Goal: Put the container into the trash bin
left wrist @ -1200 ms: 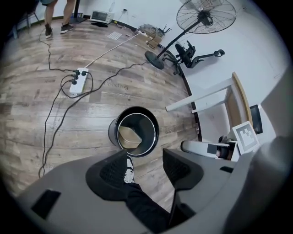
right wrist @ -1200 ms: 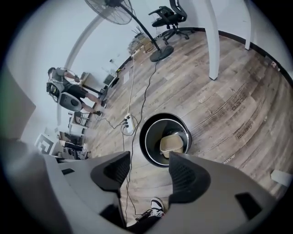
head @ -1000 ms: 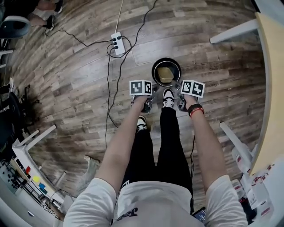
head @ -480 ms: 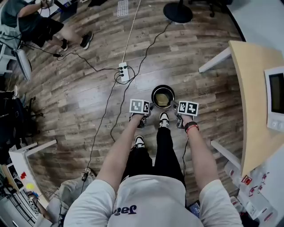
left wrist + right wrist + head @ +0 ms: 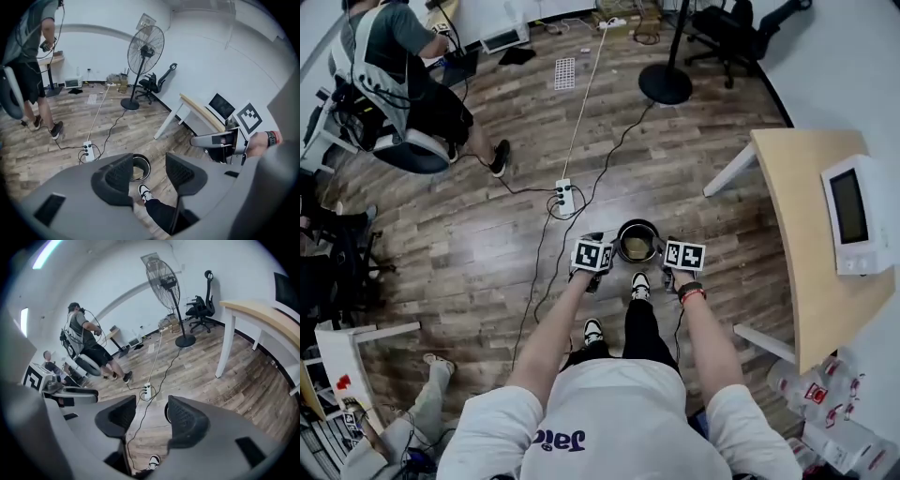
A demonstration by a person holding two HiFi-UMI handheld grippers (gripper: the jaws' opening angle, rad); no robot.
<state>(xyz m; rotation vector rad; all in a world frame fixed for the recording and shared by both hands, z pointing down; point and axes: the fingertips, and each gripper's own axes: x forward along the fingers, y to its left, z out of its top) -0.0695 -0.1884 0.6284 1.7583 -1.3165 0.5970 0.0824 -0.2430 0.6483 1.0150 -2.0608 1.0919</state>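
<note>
A wood floor (image 5: 487, 234) is seen below, with a counter (image 5: 797, 216) at its right. A bin (image 5: 622, 231) stands on the floor, and the container (image 5: 637, 248) lies inside it. The left gripper (image 5: 149, 165) is held well above the bin, jaws apart and empty. The right gripper (image 5: 151, 409) is held beside it, its jaws apart but closing, with nothing between them.

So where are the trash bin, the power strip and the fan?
trash bin (image 5: 637, 223): head view, on its far rim.
power strip (image 5: 565, 199): head view, middle of its body.
fan (image 5: 146, 49): left gripper view, centre of its grille.
</note>
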